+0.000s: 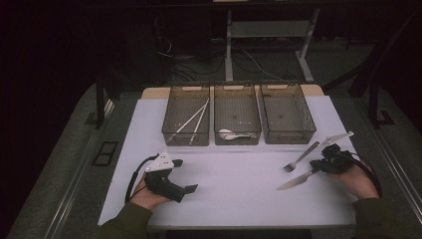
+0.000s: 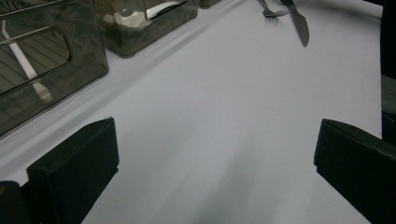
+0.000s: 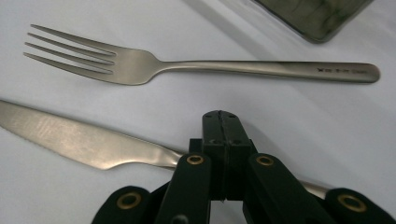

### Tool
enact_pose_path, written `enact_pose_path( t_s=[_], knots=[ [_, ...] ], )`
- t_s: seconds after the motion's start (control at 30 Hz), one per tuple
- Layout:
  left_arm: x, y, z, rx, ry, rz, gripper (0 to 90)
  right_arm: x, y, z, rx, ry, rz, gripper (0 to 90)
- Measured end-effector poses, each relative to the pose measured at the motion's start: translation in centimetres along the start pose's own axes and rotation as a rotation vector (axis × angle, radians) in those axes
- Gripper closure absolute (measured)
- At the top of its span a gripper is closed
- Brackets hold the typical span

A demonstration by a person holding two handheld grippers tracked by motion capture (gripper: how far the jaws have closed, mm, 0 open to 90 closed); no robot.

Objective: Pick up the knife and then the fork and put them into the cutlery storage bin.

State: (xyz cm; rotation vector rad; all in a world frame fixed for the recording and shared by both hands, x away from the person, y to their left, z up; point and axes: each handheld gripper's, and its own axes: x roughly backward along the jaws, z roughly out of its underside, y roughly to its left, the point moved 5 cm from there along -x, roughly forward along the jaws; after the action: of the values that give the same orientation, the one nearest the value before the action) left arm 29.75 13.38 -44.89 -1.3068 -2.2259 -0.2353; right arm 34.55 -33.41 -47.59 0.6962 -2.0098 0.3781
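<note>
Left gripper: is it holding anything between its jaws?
No, the left gripper has its jaws spread wide over the bare white table, with nothing between them.

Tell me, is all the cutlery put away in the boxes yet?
Not yet. White chopsticks lie in the left bin, and white spoons in the middle bin. The right gripper is shut on the knife, which lies on the table. The fork waits beside it. The right bin looks empty. The left gripper is open, holding nothing.
</note>
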Motion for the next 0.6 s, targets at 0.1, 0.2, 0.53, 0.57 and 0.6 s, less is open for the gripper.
enact_pose_path(
  t_s=[0.1,0.2,0.53,0.57,0.6],
  knots=[
    [-0.1,0.0,0.0,0.001,0.001,0.001,0.0,0.1,-1.0,0.0,-0.019,-0.01,0.028,89.6],
    [-0.1,0.0,0.0,0.004,0.0,0.003,0.0,0.1,-2.3,0.2,-0.049,-0.018,0.056,89.7],
    [-0.1,-0.1,0.1,0.002,0.003,0.003,0.0,0.8,-4.1,1.4,-0.1,-0.005,0.096,89.7],
    [-0.1,-0.1,0.1,0.003,0.003,0.003,0.0,0.9,-4.0,1.5,-0.097,0.0,0.092,89.7],
    [-0.1,-0.1,0.1,0.003,0.002,0.004,0.0,1.0,-3.9,1.6,-0.095,0.005,0.088,89.7]
  ],
)
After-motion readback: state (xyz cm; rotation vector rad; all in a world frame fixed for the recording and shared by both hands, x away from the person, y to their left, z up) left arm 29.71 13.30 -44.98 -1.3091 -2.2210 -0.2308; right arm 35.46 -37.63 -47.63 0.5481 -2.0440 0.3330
